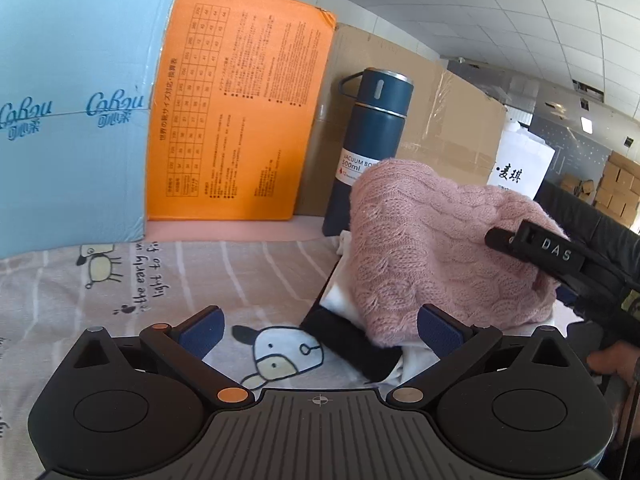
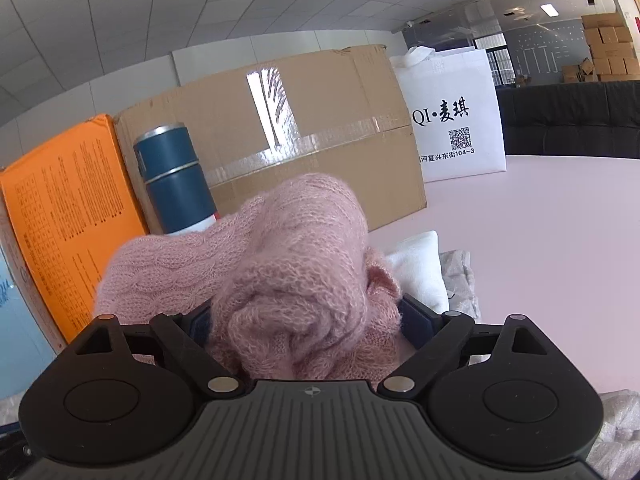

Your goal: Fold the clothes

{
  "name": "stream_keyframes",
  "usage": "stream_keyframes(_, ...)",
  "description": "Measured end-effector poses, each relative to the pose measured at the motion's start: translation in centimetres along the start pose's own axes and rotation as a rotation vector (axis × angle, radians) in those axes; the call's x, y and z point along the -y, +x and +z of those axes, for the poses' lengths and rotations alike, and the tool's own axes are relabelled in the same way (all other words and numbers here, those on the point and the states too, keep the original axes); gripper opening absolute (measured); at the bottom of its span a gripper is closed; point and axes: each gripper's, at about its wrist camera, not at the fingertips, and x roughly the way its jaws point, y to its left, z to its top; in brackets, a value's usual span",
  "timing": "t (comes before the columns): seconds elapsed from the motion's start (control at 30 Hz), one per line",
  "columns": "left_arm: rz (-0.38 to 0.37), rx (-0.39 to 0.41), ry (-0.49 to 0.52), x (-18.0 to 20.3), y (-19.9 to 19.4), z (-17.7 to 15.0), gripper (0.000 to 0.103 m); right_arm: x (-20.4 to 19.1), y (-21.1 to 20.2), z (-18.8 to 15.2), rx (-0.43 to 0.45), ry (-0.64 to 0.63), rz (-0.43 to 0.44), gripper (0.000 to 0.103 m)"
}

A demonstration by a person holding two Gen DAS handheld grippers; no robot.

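- Step in hand, by my reading: setting the folded pink knit sweater [image 1: 440,248] onto the stack. It sits bundled on top of a white garment [image 1: 340,300] and a black folded piece [image 1: 352,340], on the cartoon-cow sheet [image 1: 160,280].
- Left gripper [image 1: 320,330]: fingers wide apart, nothing between them, only the sheet and the near corner of the black piece in the gap. The sweater lies at about 1 o'clock from it, just beside its right-hand pad.
- Right gripper [image 2: 304,316]: fingers spread wide with the sweater's rolled end bulging between them. Pads are largely hidden by knit, so contact is unclear; they look slack, not clamped.
- In the left wrist view the right gripper's finger lies across the sweater at 3 o'clock.
- Behind the stack, 12 o'clock: blue vacuum bottle [image 1: 372,140], standing upright and close. Orange box [image 1: 236,120] at 11 o'clock, cardboard box [image 2: 280,140] behind, white bag [image 2: 452,116] at 1 o'clock.
- Next move calls for backing the right gripper straight out without snagging loose knit or dragging the bundle open.
- Sweater looks lumpy, so a flattening press may be needed. Mind the bottle.
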Motion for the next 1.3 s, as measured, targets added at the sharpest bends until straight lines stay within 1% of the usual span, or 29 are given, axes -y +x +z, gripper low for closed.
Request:
stream_keyframes(0.03,0.012,0.008,0.021,-0.5,-1.1,-0.2,0.103,0.3,-0.7,0.1,0.045,0.033,0.010,0.103)
stream_keyframes(0.1,0.041,0.030,0.044,-1.5,-3.3,-0.4,0.103,0.8,-2.0,0.2,0.136,0.088,0.018,0.103)
stream_keyframes(0.2,0.058,0.054,0.042,-3.2,-6.3,-0.5,0.103,1.2,-3.9,0.1,0.263,0.116,-0.026,0.103)
stream_keyframes(0.3,0.053,0.070,0.021,-4.7,-8.9,-0.3,0.103,1.0,-5.5,-0.2,0.332,0.112,-0.092,0.103)
stream_keyframes(0.4,0.012,0.101,0.014,-5.9,-11.4,-0.1,0.103,0.1,-8.2,-0.2,0.389,0.087,-0.100,0.103)
stream_keyframes(0.43,-0.005,0.119,0.012,-6.1,-12.2,0.2,0.103,-0.3,-9.4,0.0,0.403,0.079,-0.087,0.103)
stream_keyframes(0.53,-0.038,0.175,-0.013,-6.4,-13.9,1.0,0.103,-1.8,-13.4,1.1,0.400,0.072,-0.034,0.103)
stream_keyframes(0.63,-0.075,0.262,-0.048,-5.6,-15.6,1.2,0.103,-3.5,-17.2,2.6,0.348,0.071,0.002,0.103)
stream_keyframes(0.7,-0.150,0.301,-0.035,-5.2,-16.8,1.0,0.103,-5.1,-19.8,3.6,0.287,0.057,0.000,0.103)
stream_keyframes(0.77,-0.231,0.322,-0.018,-5.2,-18.0,0.5,0.103,-6.7,-22.4,4.0,0.262,0.035,0.009,0.103)
stream_keyframes(0.8,-0.251,0.324,-0.009,-5.3,-18.5,0.3,0.103,-7.6,-23.7,4.0,0.259,0.030,0.002,0.103)
stream_keyframes(0.87,-0.268,0.307,0.018,-5.0,-19.2,0.1,0.103,-9.6,-26.3,3.7,0.259,0.028,-0.034,0.103)
stream_keyframes(0.93,-0.296,0.292,0.047,-4.5,-19.9,0.1,0.103,-11.3,-28.5,3.2,0.281,0.050,-0.073,0.103)
stream_keyframes(0.97,-0.321,0.291,0.051,-4.4,-20.3,0.1,0.103,-12.1,-29.5,3.0,0.293,0.060,-0.085,0.103)
stream_keyframes(1.03,-0.360,0.292,0.027,-4.3,-21.1,0.2,0.103,-13.5,-31.2,2.5,0.309,0.074,-0.095,0.103)
stream_keyframes(1.07,-0.368,0.294,0.020,-4.2,-21.4,0.2,0.103,-14.3,-32.0,2.3,0.309,0.073,-0.095,0.103)
stream_keyframes(1.17,-0.371,0.292,0.007,-4.0,-22.3,0.4,0.103,-16.3,-34.2,2.1,0.303,0.038,-0.115,0.103)
stream_keyframes(1.3,-0.340,0.304,-0.010,-3.8,-23.2,0.4,0.103,-17.8,-36.3,2.0,0.312,-0.003,-0.136,0.103)
